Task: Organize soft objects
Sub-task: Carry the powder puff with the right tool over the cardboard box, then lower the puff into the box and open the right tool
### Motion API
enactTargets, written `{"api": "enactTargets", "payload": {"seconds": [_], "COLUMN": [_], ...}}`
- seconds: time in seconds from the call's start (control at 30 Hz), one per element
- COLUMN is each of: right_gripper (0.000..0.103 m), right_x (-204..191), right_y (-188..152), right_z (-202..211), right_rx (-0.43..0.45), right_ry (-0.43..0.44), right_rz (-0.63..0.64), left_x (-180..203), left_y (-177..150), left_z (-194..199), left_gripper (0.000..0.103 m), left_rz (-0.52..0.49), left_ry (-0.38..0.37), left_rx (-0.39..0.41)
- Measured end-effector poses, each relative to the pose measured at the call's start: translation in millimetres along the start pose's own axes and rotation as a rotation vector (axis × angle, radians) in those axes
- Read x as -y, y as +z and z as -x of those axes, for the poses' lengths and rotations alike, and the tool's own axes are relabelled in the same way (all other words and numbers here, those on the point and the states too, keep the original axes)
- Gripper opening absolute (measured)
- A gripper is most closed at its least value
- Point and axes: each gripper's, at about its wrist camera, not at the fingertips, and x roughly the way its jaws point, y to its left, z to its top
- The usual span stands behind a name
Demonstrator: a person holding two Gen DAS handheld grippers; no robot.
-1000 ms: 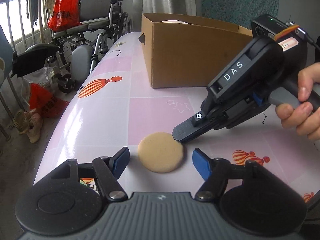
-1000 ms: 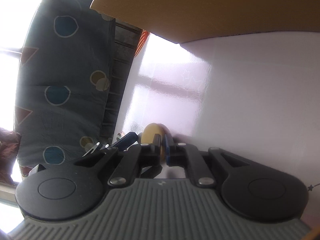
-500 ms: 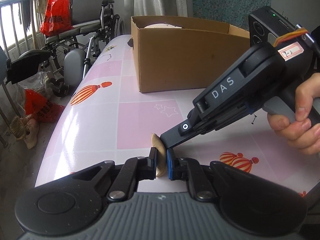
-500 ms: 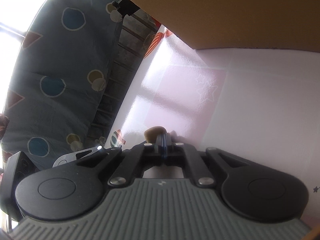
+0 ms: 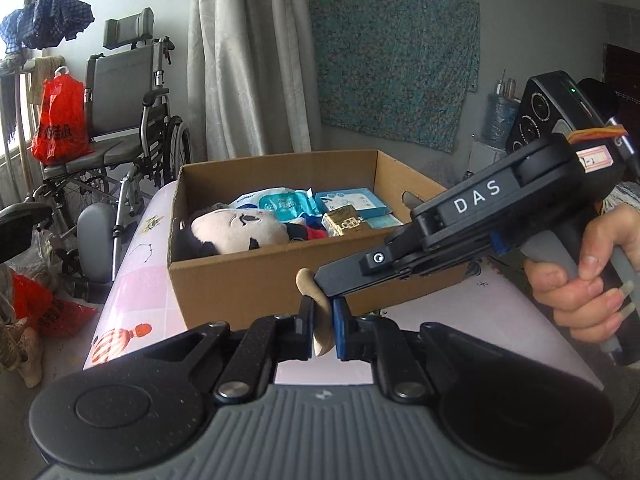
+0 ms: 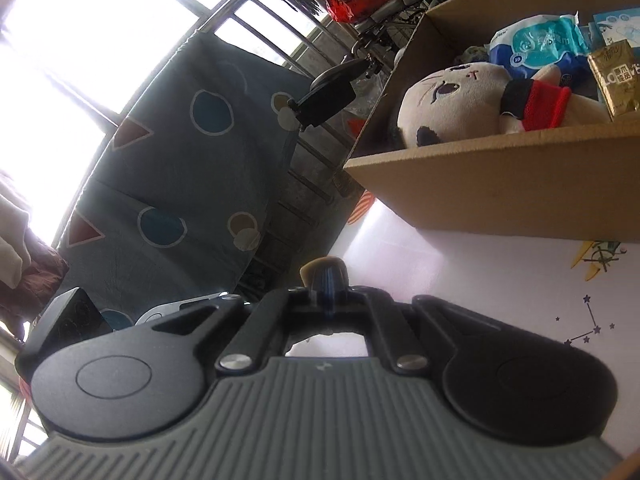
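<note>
In the left wrist view, the left tongs (image 5: 322, 330) are pinching a tan puff (image 5: 316, 312) narrowly between their pads, the puff standing on edge above the pink counter (image 5: 136, 292), clear of its surface. The right tongs (image 5: 320, 280), carried by a hand (image 5: 588, 276), are coming in from the right and gripping the puff's upper rim, so both tools are clamping the same piece. Just behind the puff a cardboard box (image 5: 240, 276) is sitting on the counter, holding a plush doll (image 5: 236, 230), blue packets (image 5: 352, 202) and a gold pack (image 5: 344, 220). A wheelchair (image 5: 120, 140) with a red bag (image 5: 60, 120) on its seat is standing to the left, beyond the counter. In the right wrist view, the right tongs (image 6: 325, 284) are closing fully on the puff (image 6: 320, 266), whose brown edge is peeking above the pads. The box (image 6: 500, 188) is lying up and to the right, the doll (image 6: 452, 104) resting against its near wall. A patterned cloth (image 6: 180, 184) is hanging at the left before bright windows.
</note>
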Motion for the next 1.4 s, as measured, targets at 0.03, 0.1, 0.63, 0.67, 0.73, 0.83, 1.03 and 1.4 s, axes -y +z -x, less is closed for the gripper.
{"api": "enactTargets", "payload": {"seconds": [0.03,0.1,0.63,0.67,0.73,0.83,1.03,1.4], "right_gripper": [0.0,0.0,0.001,0.001,0.002,0.002,0.005,0.006], "right_x": [0.5,7.8,161.4,165.9,173.6,184.6,172.1,183.8], "right_y": [9.0,30.7,176.2,178.6,180.5,178.1,174.0,164.5], "right_z": [11.9,31.5,-20.1,-24.5,-30.9,-32.2,-14.5,-13.9], "right_rx": [0.025,0.067,0.024,0.017,0.007,-0.002,0.042,0.02], "right_ry": [-0.012,-0.045,-0.395,-0.407,-0.439,-0.4,-0.399,-0.479], "right_rz": [0.01,0.023,-0.151,-0.146,-0.152,-0.212,-0.152,-0.161], "left_x": [5.6,13.3,-28.5,-26.0,-20.3,-10.9,-17.7,-17.9], "left_y": [13.3,38.6,119.8,119.3,118.5,120.1,124.2,118.8], "left_z": [-11.5,-39.5,-299.1,-303.9,-310.6,-311.9,-299.0,-328.0], "left_gripper": [0.011,0.011,0.03,0.038,0.037,0.031,0.015,0.019], "left_rz": [-0.014,-0.036,0.044,0.022,-0.027,-0.113,-0.073,0.04], "left_ry": [-0.024,-0.061,-0.124,-0.097,-0.034,0.02,-0.052,-0.036], "left_rx": [0.001,-0.003,-0.407,-0.411,-0.434,-0.435,-0.37,-0.443]}}
